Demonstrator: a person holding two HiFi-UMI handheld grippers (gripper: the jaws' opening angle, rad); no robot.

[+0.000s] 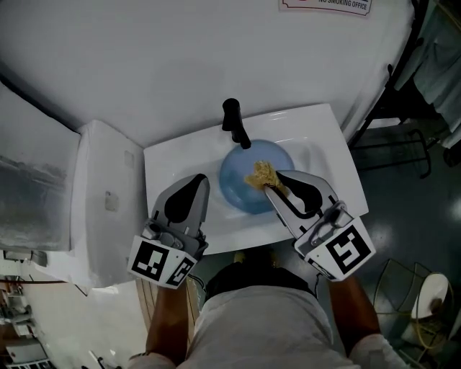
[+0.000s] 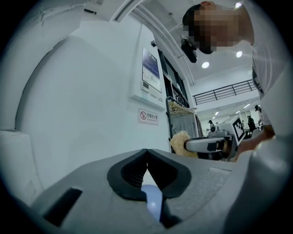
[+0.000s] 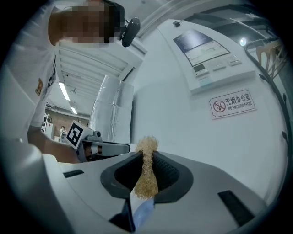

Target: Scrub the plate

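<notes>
A black faucet (image 1: 235, 123) stands at the back edge of the white sink (image 1: 169, 169). A white cabinet (image 1: 108, 202) sits just left of the sink, and a no-smoking sign (image 1: 325, 4) hangs on the wall (image 1: 180, 65) behind it.

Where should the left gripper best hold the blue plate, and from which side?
Probably grip the plate at its left rim, coming from the left: it lies flat in the sink, faucet behind, scrubber over its right part.

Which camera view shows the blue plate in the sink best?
The head view: nearly the whole round blue plate lies in the white sink, only partly covered by the scrubber held in the right tongs. Each gripper view shows only a blue sliver below its own tongs.
</notes>
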